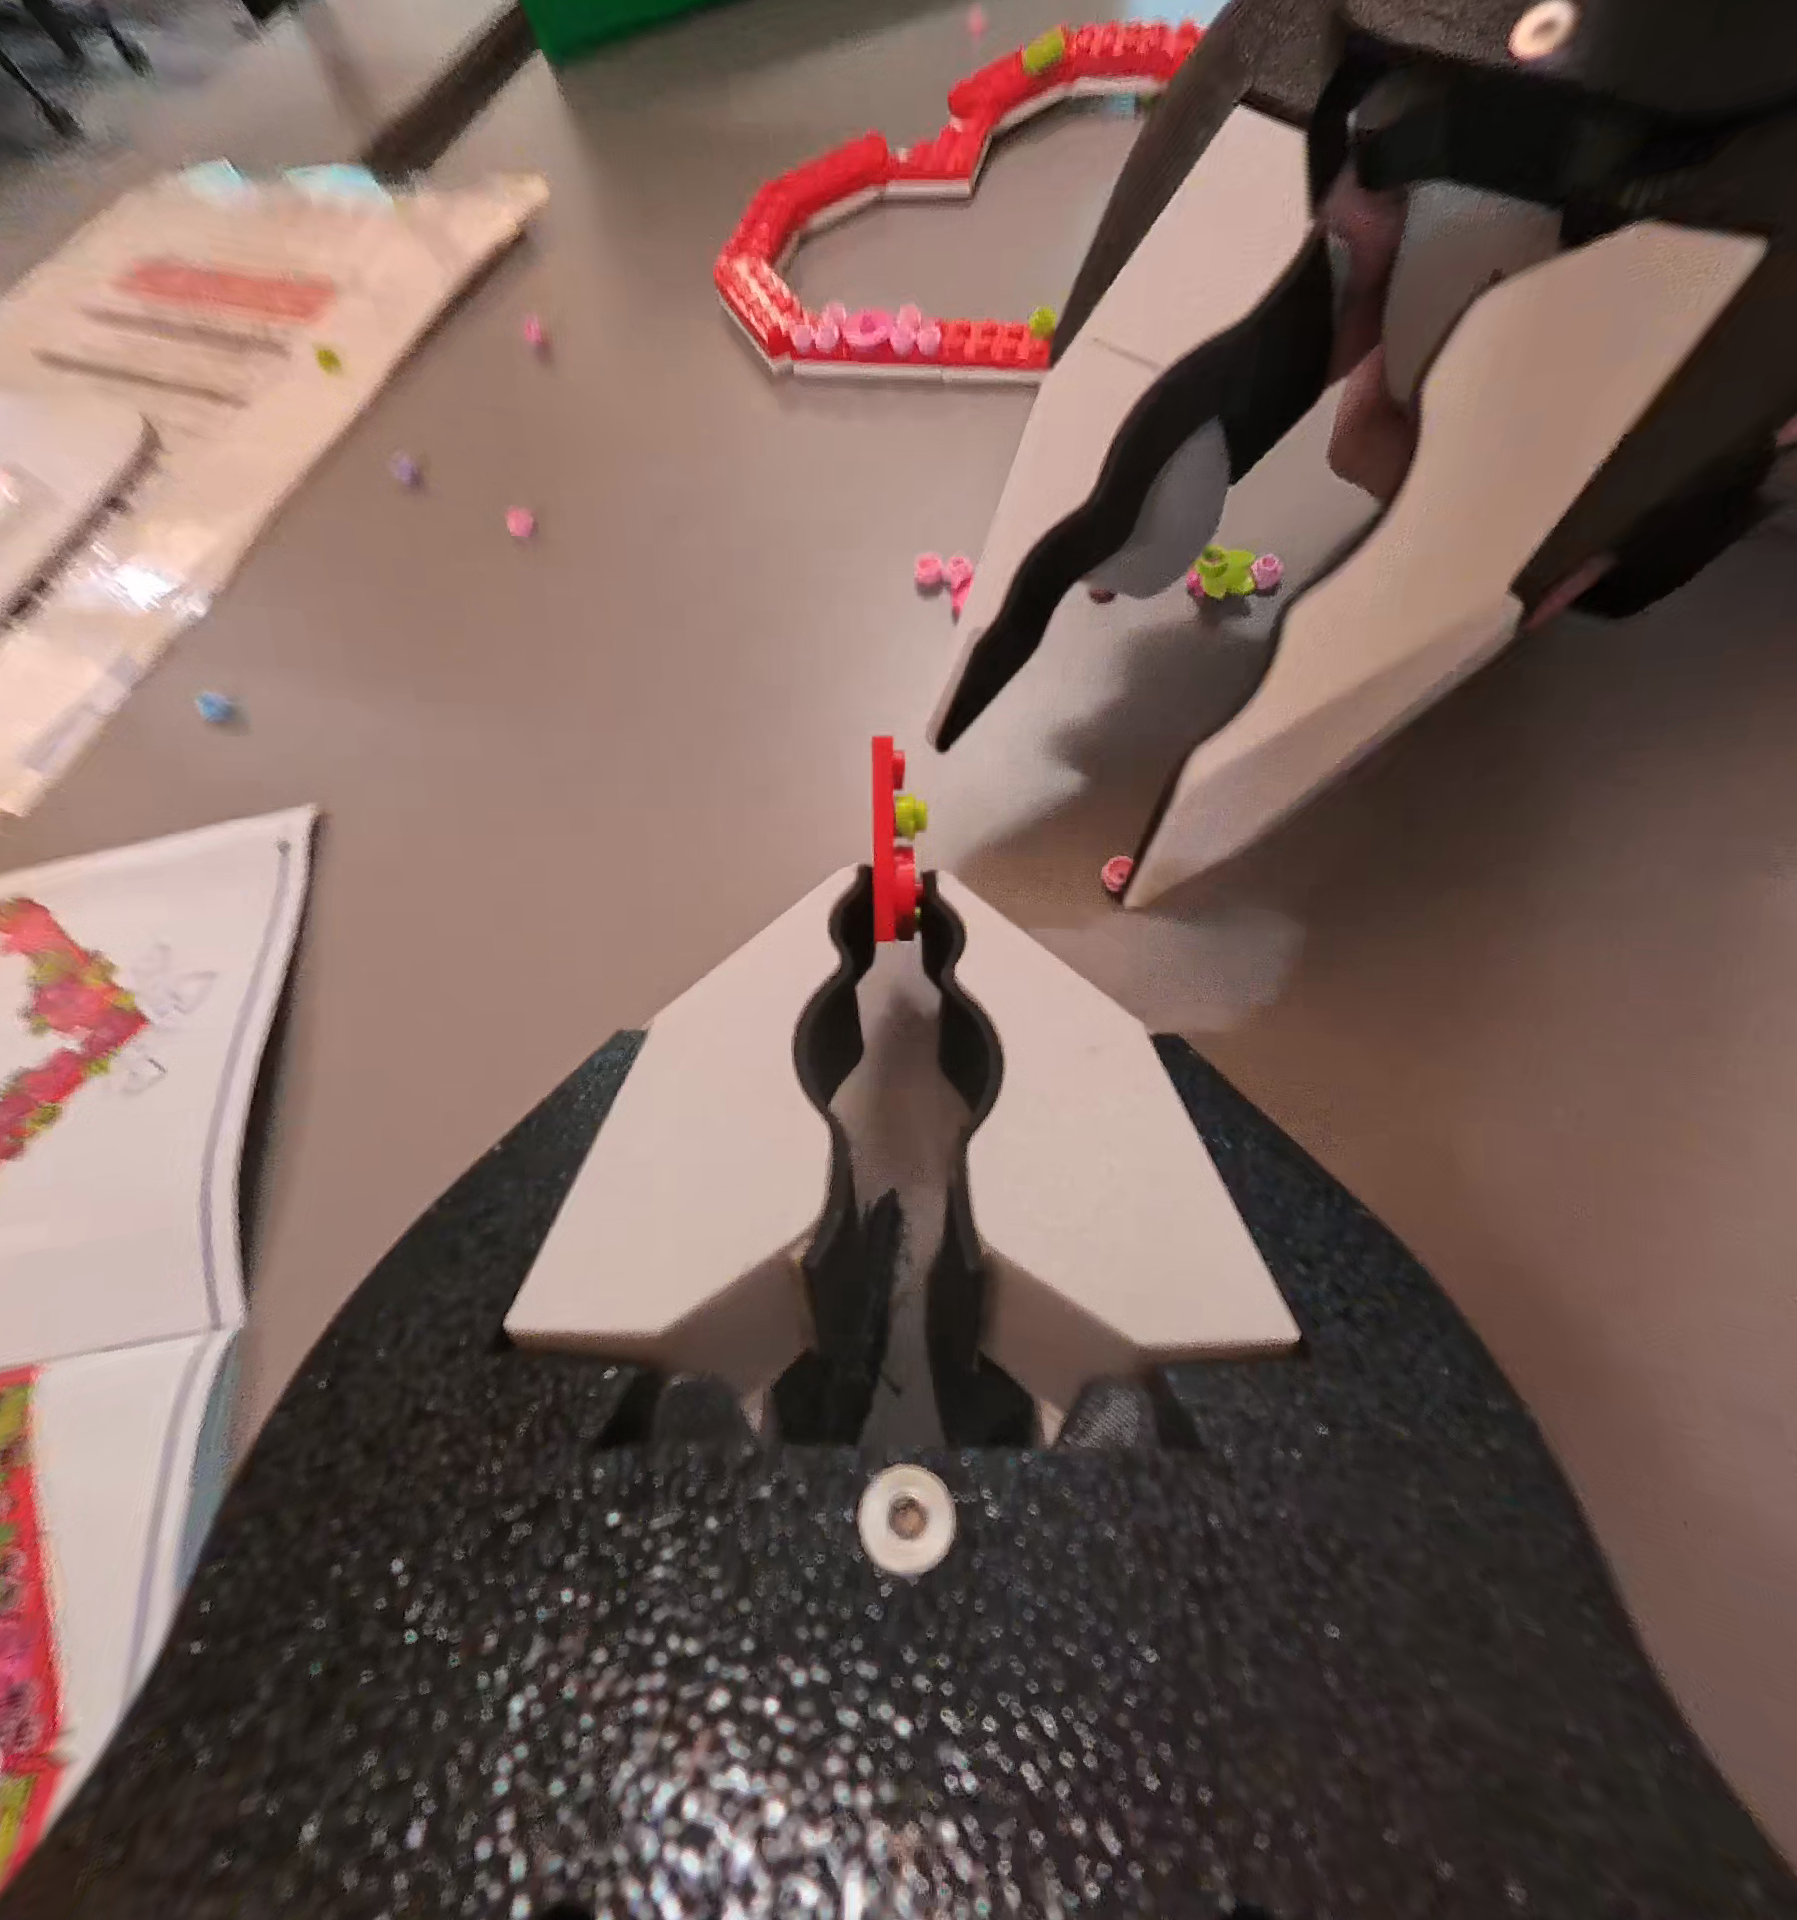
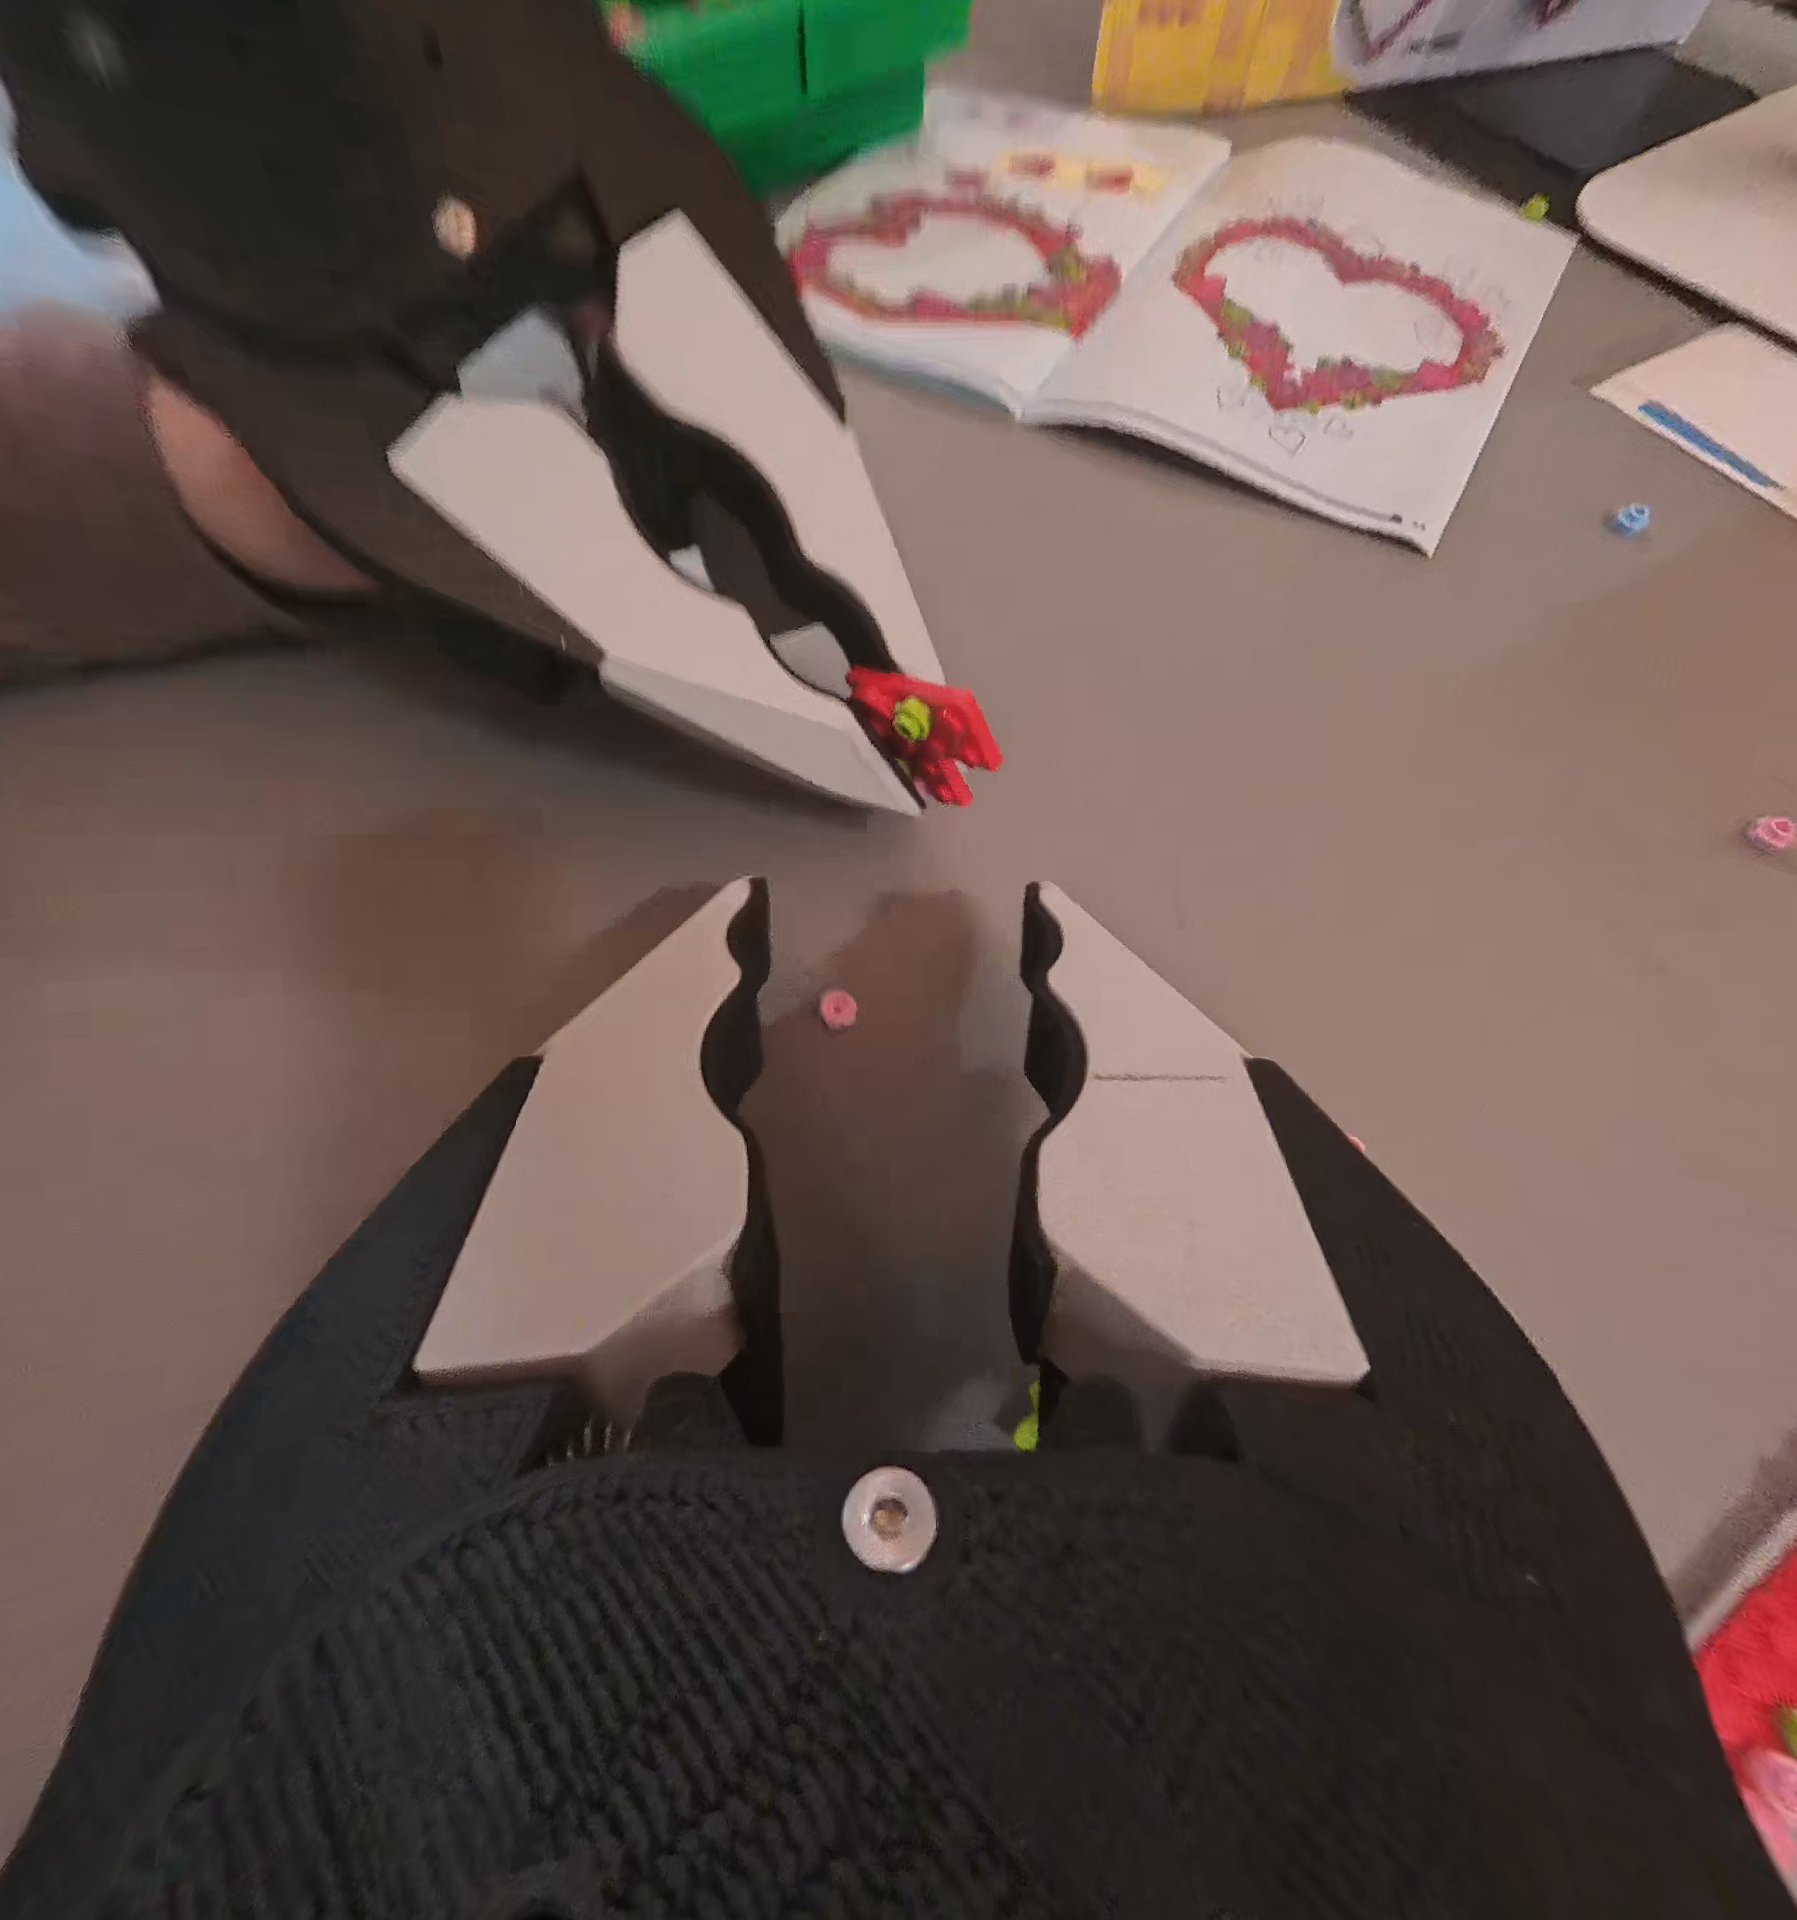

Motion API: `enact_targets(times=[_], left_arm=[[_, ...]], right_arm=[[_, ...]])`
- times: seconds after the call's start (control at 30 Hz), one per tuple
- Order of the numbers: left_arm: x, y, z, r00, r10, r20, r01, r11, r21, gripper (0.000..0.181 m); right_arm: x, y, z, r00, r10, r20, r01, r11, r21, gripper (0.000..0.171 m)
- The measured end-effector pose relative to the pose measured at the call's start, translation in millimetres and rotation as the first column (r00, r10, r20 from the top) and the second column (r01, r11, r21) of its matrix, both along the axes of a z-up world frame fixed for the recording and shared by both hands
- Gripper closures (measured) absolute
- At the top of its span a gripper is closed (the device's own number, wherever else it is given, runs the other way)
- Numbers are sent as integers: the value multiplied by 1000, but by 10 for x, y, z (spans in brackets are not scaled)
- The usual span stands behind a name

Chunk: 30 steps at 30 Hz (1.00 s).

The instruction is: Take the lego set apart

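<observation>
The left tool [image 1: 896, 883] is clamped on a small red plate [image 1: 886, 842] held edge-up above the grey worktop [image 1: 665, 675]; a lime stud [image 1: 909, 814] sits on the plate's studded face. The right tool [image 2: 894, 894] has its fingers apart with nothing between them, tips close to the plate but not touching it. Under its gap a pink stud [image 2: 838, 1007] lies on the worktop. The rest of the red heart frame [image 1: 852, 301] lies farther back on the worktop, with pink pieces [image 1: 873, 330] on its near side. Loose pink, lime and blue studs are scattered around it. An open booklet [image 2: 1237, 343] with heart pictures lies towards the worktop's edge, near a green box [image 2: 800, 73].
</observation>
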State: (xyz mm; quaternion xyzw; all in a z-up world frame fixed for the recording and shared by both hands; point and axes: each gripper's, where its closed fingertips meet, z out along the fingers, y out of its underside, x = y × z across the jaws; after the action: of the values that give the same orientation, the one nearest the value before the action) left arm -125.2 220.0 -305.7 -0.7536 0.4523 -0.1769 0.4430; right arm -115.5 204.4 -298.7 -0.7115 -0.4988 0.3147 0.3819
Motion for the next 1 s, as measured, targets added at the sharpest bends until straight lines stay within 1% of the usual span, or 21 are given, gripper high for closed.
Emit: enact_targets(times=[0.13,0.2,0.33,0.47,0.57,0.67,0.77,0.9,1.0], left_arm=[[42,7,157,999,-3,-48,12,983,183,176],[61,9,207,996,11,-87,13,965,260,176],[70,21,246,977,53,-205,35,914,403,176],[80,32,267,947,104,-305,72,855,513,176],[97,22,318,945,120,-303,69,834,547,176],[106,20,353,946,135,-295,58,825,563,176],[105,25,381,938,154,-311,63,807,588,176],[120,-7,360,952,102,-288,75,835,545,176],[137,-32,300,954,59,-296,104,856,506,177]], right_arm=[[-58,-27,276,968,-51,-245,1,980,-201,140],[-65,-43,301,953,-69,-293,-20,957,-290,146],[-83,-66,365,918,-99,-384,-77,906,-416,149],[-76,-56,398,891,-132,-434,-109,866,-488,152],[-64,-40,416,881,-145,-451,-117,857,-503,159],[-61,-29,435,875,-153,-460,-114,857,-502,159],[-56,-28,455,878,-140,-458,-99,883,-459,167],[-54,-62,429,917,-65,-393,-73,942,-327,168],[-46,-83,373,940,-19,-340,-77,961,-267,169]])
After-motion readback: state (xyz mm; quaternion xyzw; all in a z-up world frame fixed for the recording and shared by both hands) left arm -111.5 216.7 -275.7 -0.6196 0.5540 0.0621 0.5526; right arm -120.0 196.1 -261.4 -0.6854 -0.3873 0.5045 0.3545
